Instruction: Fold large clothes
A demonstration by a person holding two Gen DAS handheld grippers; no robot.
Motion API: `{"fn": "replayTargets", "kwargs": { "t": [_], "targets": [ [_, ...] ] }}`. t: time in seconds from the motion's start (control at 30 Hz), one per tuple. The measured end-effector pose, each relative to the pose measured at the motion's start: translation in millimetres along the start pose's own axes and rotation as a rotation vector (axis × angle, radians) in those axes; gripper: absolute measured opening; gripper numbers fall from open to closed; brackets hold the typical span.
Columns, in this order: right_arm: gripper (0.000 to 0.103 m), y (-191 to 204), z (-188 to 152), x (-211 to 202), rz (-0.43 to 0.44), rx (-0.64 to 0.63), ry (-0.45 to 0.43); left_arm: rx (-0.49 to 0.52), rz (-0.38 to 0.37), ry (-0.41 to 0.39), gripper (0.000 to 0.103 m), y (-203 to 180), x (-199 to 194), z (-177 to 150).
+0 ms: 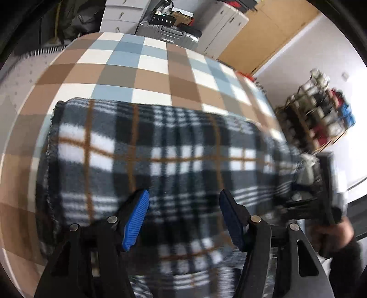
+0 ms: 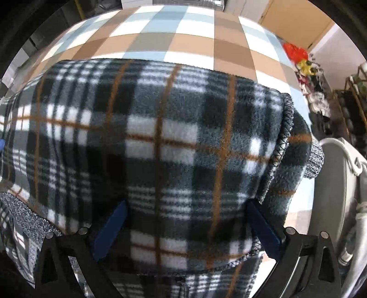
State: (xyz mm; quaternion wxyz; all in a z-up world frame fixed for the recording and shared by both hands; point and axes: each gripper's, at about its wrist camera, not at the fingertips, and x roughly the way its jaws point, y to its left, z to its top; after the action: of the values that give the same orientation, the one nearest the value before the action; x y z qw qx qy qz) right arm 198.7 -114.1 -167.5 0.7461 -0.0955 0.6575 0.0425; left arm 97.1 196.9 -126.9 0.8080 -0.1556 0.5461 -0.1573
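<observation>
A black, white and tan plaid fleece garment [image 1: 165,155] lies folded on the table's checked cloth [image 1: 137,73]. My left gripper [image 1: 183,193] hovers over the garment's near part, its blue pads [image 1: 135,220] apart with nothing pinched. At the garment's right end a hand [image 1: 332,236] holds the blurred right gripper [image 1: 321,194]. In the right wrist view the right gripper [image 2: 187,202] points down at the garment [image 2: 160,142] with its jaws spread wide and no fabric between them. A stitched hem [image 2: 284,137] and a grey knit cuff [image 2: 316,160] show at the right edge.
Behind the table stand a silver suitcase [image 1: 169,34], white drawers [image 1: 121,16] and a white cabinet [image 1: 229,25]. A shelf rack of boxes [image 1: 321,114] lines the right wall. A grey garment with a white cord [image 2: 339,183] hangs at the table's right side.
</observation>
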Motion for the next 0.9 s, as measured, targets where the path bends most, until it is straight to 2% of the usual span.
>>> {"fn": "replayTargets", "kwargs": {
  "t": [0.03, 0.07, 0.13, 0.17, 0.23, 0.27, 0.33, 0.37, 0.43, 0.5, 0.57, 0.63, 0.83, 0.9],
  "targets": [
    [0.103, -0.7, -2.4, -0.5, 0.006, -0.002, -0.007, 0.015, 0.009, 0.000, 0.059, -0.8, 0.0, -0.5],
    [0.103, 0.0, -20.6, -6.6, 0.006, -0.012, -0.006, 0.037, 0.029, 0.002, 0.059, -3.0, 1.1, -0.5],
    [0.103, 2.8, -19.2, -9.2, -0.002, -0.037, 0.024, 0.074, 0.061, 0.004, 0.059, -5.9, 1.6, -2.7],
    [0.099, 2.7, -6.9, -8.7, -0.013, -0.043, 0.025, 0.093, 0.078, 0.004, 0.059, -7.9, 2.4, -3.7],
    [0.096, 14.8, 6.8, -27.9, -0.065, -0.089, -0.020, 0.117, 0.098, 0.003, 0.059, -9.2, 4.0, -5.8],
    [0.097, 24.6, 9.5, -45.3, -0.089, -0.125, -0.087, 0.120, 0.105, 0.003, 0.059, -9.9, 4.8, -5.4],
    [0.098, 36.2, 13.2, -59.8, -0.078, -0.140, -0.149, 0.120, 0.113, 0.004, 0.059, -9.7, 6.0, -4.7],
    [0.098, 42.8, 16.3, -61.5, -0.059, -0.141, -0.152, 0.120, 0.116, 0.006, 0.059, -10.0, 6.4, -4.4],
    [0.098, 57.0, 22.1, -51.9, -0.022, -0.150, -0.126, 0.125, 0.118, 0.004, 0.059, -11.5, 5.0, -6.0],
    [0.098, 65.8, 27.0, -27.8, -0.037, -0.162, -0.079, 0.129, 0.115, 0.003, 0.059, -10.8, 4.7, -6.8],
    [0.103, 66.5, 26.1, -15.9, -0.029, -0.146, -0.086, 0.141, 0.113, 0.002, 0.059, -11.1, 5.4, -7.2],
    [0.103, 60.8, 26.1, -14.6, 0.016, -0.111, -0.085, 0.167, 0.110, 0.001, 0.059, -11.7, 5.8, -8.1],
    [0.103, 46.0, 12.5, -23.3, 0.054, -0.114, -0.085, 0.149, 0.103, 0.026, 0.061, -12.0, 12.1, 1.6],
    [0.103, 46.2, 12.1, -22.3, 0.051, -0.107, -0.103, 0.173, 0.135, 0.031, 0.063, -16.1, 18.0, 8.8]
  ]
}}
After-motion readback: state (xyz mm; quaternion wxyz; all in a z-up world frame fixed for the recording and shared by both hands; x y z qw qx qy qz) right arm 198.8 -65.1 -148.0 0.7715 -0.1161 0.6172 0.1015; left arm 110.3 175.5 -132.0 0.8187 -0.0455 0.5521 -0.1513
